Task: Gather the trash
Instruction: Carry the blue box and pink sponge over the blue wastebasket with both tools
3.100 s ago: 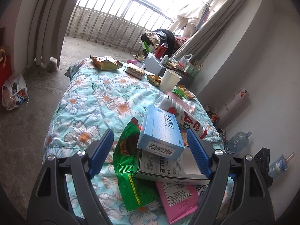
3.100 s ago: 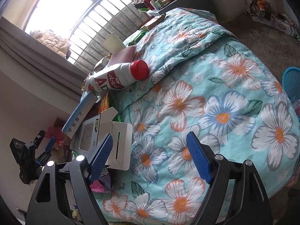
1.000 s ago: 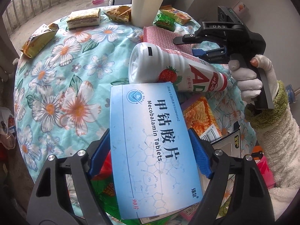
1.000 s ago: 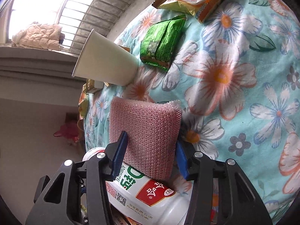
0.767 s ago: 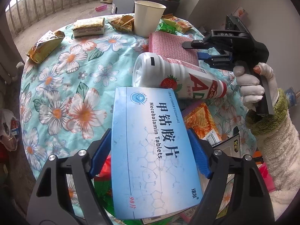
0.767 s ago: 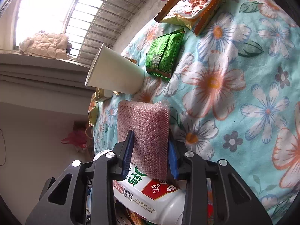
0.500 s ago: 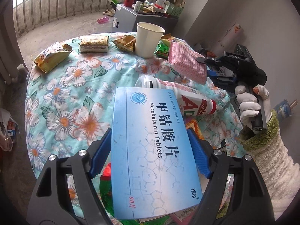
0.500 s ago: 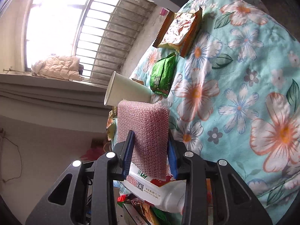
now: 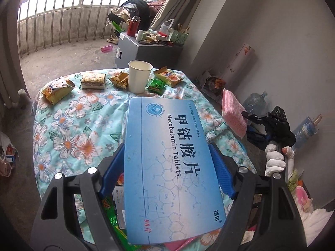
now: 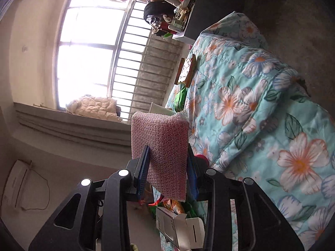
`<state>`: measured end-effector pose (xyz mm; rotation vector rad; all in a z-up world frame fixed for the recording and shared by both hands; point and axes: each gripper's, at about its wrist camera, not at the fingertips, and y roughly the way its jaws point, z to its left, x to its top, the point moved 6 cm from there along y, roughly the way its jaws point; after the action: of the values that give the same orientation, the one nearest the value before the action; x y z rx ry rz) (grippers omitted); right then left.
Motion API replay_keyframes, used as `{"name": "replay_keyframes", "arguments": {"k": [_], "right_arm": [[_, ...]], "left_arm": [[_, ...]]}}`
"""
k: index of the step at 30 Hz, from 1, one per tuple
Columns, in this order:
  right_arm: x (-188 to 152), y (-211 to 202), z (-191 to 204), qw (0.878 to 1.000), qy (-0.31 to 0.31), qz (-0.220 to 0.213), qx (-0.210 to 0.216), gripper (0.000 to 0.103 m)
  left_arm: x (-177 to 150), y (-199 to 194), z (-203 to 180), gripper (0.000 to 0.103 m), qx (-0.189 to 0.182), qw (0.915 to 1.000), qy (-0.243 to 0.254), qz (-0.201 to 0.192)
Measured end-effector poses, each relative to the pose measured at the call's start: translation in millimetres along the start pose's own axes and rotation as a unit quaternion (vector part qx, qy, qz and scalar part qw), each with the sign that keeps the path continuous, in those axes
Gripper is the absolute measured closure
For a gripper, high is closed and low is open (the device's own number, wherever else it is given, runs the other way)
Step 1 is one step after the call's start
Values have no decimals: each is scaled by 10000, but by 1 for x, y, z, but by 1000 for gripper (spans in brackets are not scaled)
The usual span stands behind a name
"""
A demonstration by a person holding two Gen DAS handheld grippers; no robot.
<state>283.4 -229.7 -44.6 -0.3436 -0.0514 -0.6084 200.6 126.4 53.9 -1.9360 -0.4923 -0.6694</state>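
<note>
Box first: left claw [image 9: 167, 163] is clamped on a flat blue cardboard tablet box printed "Mecobalamin Tablets" [image 9: 169, 167], its blue pads pressed to both long edges, box filling centre of left wrist view, lifted above the flower-print quilted counter [image 9: 69, 125]. Right claw [image 10: 167, 171] is closed tight on a pink bubble-wrap pad [image 10: 163, 148], held upright mid-frame in right view; same pad shows at right edge of left view, off the counter edge.

To do it well, I'd judge: keep both grips firm, carry level, don't tilt box or it may slip between pads. Bubble wrap is soft, so squeeze w/o letting it fold out.

Hard to see: no trash bin in either view, so drop spot unknown. Box hides the pile under it; only green wrapper bits [image 9: 111, 215] peek out lower left. White paper cup [image 9: 139, 76] and snack packs sit at the far end, upper centre. Right view is rolled sideways, window glare washes upper left.
</note>
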Motion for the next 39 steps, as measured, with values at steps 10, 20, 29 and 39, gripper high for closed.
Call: {"name": "replay_keyframes", "arguments": {"k": [10, 20, 29, 39], "right_arm": [[-47, -56, -26, 9988, 232, -165, 387, 70], [-46, -92, -25, 9965, 228, -393, 701, 70], [-42, -114, -41, 9946, 329, -558, 813, 70], [-34, -127, -59, 9923, 470, -696, 913, 70]], "left_arm": [[-16, 0, -58, 29, -411, 9982, -313, -292], [-10, 15, -107, 29, -408, 9986, 34, -338], [-5, 34, -142, 29, -487, 9981, 270, -281], [-1, 65, -170, 29, -622, 9970, 445, -142]]}}
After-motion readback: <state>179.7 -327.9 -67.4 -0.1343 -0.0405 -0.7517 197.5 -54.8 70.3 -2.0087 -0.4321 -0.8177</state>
